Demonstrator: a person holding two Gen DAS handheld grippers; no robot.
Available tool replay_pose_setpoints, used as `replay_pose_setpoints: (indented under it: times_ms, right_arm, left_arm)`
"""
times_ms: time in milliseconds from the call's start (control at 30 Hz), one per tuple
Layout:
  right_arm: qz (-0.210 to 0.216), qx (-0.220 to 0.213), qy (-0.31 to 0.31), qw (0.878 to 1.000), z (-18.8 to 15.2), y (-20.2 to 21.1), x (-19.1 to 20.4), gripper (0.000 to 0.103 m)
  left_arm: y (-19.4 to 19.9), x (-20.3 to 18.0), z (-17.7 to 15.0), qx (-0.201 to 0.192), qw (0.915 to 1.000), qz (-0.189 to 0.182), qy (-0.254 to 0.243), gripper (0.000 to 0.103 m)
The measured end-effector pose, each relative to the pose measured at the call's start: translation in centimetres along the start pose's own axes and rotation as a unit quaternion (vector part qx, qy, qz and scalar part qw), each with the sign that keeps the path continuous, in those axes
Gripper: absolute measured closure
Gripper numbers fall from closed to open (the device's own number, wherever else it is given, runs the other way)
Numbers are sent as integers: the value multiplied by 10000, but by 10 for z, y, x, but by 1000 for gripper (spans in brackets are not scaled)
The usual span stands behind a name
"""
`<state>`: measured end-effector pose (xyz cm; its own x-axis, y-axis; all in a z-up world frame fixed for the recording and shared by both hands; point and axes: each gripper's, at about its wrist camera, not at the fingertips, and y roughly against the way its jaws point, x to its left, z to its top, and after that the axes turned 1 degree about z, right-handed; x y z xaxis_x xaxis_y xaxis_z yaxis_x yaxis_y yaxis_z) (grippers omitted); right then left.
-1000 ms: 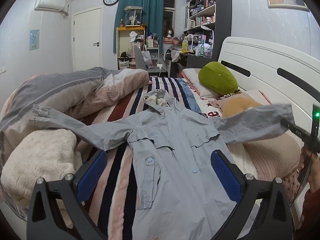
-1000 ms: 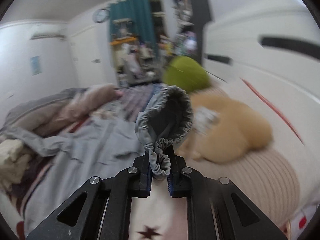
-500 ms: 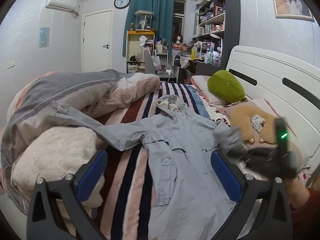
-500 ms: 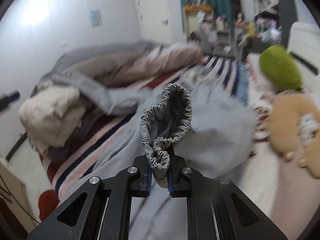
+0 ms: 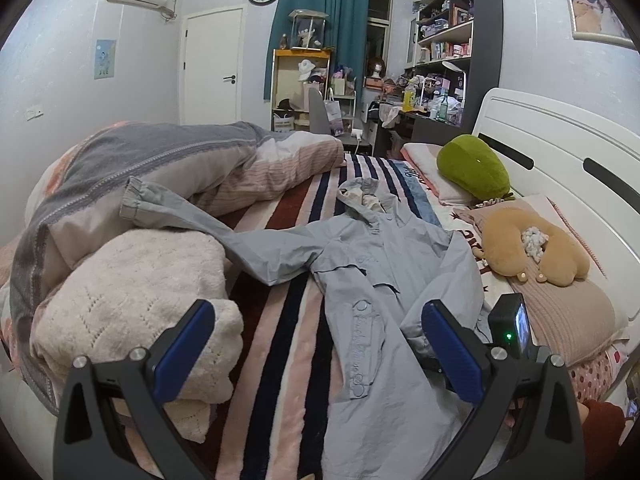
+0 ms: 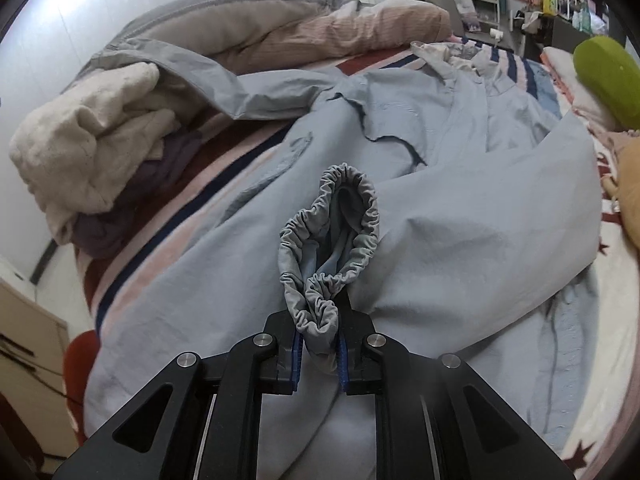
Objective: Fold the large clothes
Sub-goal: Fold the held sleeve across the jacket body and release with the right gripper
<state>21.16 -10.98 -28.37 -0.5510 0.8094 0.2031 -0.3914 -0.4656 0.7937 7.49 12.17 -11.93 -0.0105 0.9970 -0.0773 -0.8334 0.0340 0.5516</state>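
Bedroom, striped bed (image 5: 280,344): my right gripper (image 6: 319,354) pinches the light, floppy jacket (image 5: 384,280) by its elastic cuff (image 6: 328,240); left gripper (image 5: 316,344) gapes wide, holding nothing

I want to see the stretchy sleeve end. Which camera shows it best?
The right wrist view: the sleeve cuff fills the middle, pinched in the right gripper. The left wrist view hides that cuff behind a finger, showing only the jacket and its other sleeve.
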Motion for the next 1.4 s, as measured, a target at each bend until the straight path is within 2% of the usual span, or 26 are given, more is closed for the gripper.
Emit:
replay_pose_setpoints:
  times_ms: [133,300,367,467,500,567,667,767,800,867,900,1033,1133,1233,1300,1367,1400]
  right_arm:
    - [248,-61,158,9996,-1,5,12,94]
    - [121,76,121,9998,2,-8,15,90]
    - [69,180,-5,9998,2,-17,11,80]
    - [148,290,-180,9993,0,-22,5,71]
    - [245,315,-229,9989,0,-20,2,69]
    - [484,306,-266,9980,1,-12,-1,54]
    - [870,49,-262,9959,4,18,-3,42]
    - [895,-345,-167,9952,10,50,-4,44]
    - [822,-419,-151,9956,12,56,-6,48]
    - [575,-390,-141,9975,14,57,-11,88]
    - [383,-296,-192,9986,13,51,-15,93]
    - [235,129,-406,9988,-2,14,-33,95]
    - [178,511,-438,9976,-13,-15,-37,95]
    - [292,490,-490,9972,-13,-15,-41,95]
    - [567,306,-694,9955,-8,-1,-49,88]
    - [736,80,-825,9938,-2,15,-56,70]
    - [765,-43,-849,9934,3,25,-59,68]
  left_arm:
    - [-1,5,1,-3,10000,22,71,1]
    - [-7,8,3,45,9998,17,179,1]
    - [-9,10,2,95,9997,-16,230,1]
    - [-14,13,2,182,9993,-69,313,1]
    - [-15,14,2,200,9993,-69,306,1]
    - [-16,16,3,202,9994,-60,279,1]
    - [-14,21,5,140,9993,-112,319,1]
    - [-12,29,12,67,9991,-128,410,1]
    - [-12,32,16,59,9990,-103,439,1]
    - [-14,36,23,61,9986,-144,506,1]
    - [-16,39,28,81,9982,-240,548,1]
    - [-28,55,49,160,9950,-588,796,1]
    - [-47,71,67,390,9917,-631,1053,1]
    - [-69,88,85,585,9878,-714,1258,1]
    - [-88,107,96,729,9840,-627,1499,1]
    - [-105,123,102,924,9805,-469,1668,5]
    - [-113,130,104,1011,9789,-414,1727,10]
